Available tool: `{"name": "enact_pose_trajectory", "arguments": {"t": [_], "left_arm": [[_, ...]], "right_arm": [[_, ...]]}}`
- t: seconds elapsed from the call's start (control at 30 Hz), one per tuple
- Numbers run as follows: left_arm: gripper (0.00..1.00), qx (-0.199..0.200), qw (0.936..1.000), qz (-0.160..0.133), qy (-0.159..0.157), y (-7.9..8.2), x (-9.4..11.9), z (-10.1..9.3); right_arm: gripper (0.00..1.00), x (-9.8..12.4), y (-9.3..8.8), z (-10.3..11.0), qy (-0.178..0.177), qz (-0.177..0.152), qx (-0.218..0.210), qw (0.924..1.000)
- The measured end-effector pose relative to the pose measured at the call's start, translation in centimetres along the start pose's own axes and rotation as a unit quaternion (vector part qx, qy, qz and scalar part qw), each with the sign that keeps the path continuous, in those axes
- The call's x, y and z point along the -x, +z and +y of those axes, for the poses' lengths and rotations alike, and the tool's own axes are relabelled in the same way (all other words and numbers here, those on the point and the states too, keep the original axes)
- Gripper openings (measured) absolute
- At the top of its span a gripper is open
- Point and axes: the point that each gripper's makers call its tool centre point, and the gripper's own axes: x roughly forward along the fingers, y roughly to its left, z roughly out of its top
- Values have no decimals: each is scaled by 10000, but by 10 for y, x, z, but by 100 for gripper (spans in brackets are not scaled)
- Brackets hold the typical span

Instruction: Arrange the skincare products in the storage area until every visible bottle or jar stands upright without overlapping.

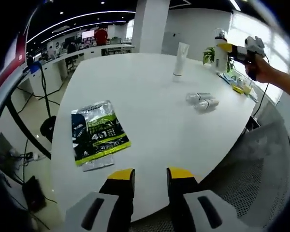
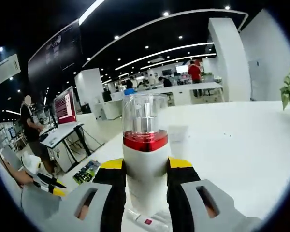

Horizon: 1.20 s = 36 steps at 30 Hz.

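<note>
In my right gripper view, my right gripper (image 2: 145, 181) has its yellow-tipped jaws closed on a white pump bottle (image 2: 145, 145) that has a red band and a clear cap; it stands upright between the jaws, with the white table (image 2: 232, 140) spreading out behind it. At the bottom of this view, just under the bottle, I can make out a small white item with a red mark, too cropped for me to identify.

In my left gripper view, my left gripper (image 1: 151, 183) sits over the near table edge with its jaws parted by a narrow gap and nothing between them. On the table (image 1: 150, 121) to the left lies a flat green and black sachet (image 1: 98, 131). Further across, a white tube (image 1: 180, 60) stands upright, and to its right two small silvery bottles (image 1: 202, 100) lie on their sides, touching each other. At the far right edge I see the right gripper (image 1: 239, 50) in a hand (image 1: 262, 70), carrying the pump bottle (image 1: 220, 53) upright above the table's far edge, near a potted plant (image 1: 210, 54)
</note>
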Motion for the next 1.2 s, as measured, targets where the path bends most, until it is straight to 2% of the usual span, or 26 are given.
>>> {"name": "enact_pose_trajectory", "arguments": {"t": [0.1,0.17,0.2,0.27,0.37,0.5,0.6,0.67,0.73,0.9,1.0,1.2], "left_arm": [[24,-43,10000,2,-1,0,0,0],[23,-85,9999,62,-5,-2,-1,0],[23,-102,9999,94,-15,-3,-1,-1],[23,-145,9997,193,-22,-7,-3,-1],[23,-216,9995,202,55,-8,-3,3],[23,-50,10000,10,-16,-3,-1,2],[23,54,9999,57,143,-6,-2,9],[23,92,9999,60,133,-7,-3,9],[23,-29,9998,155,140,-11,-4,8],[23,-101,9992,334,192,-17,-5,10],[23,-123,9990,364,209,-18,-5,10],[23,-98,9987,417,273,-19,-5,13]], "right_arm": [[29,-6,-2,-11,-76,12,-113,9999],[29,-13,-2,-18,7,-165,-201,9997],[29,-17,-2,-21,17,-217,-93,9997],[29,-24,-5,-26,42,-127,276,9995],[29,-33,-10,-35,96,-18,403,9991],[29,-43,-21,-53,130,110,313,9994],[29,-49,-31,-65,38,237,277,9993],[29,-53,-38,-74,-56,303,259,9992],[29,-57,-42,-81,-101,330,230,9991],[29,-67,-47,-87,-50,398,176,9990],[29,-73,-49,-91,-45,452,258,9986],[28,-82,-53,-100,-24,438,147,9989]]}}
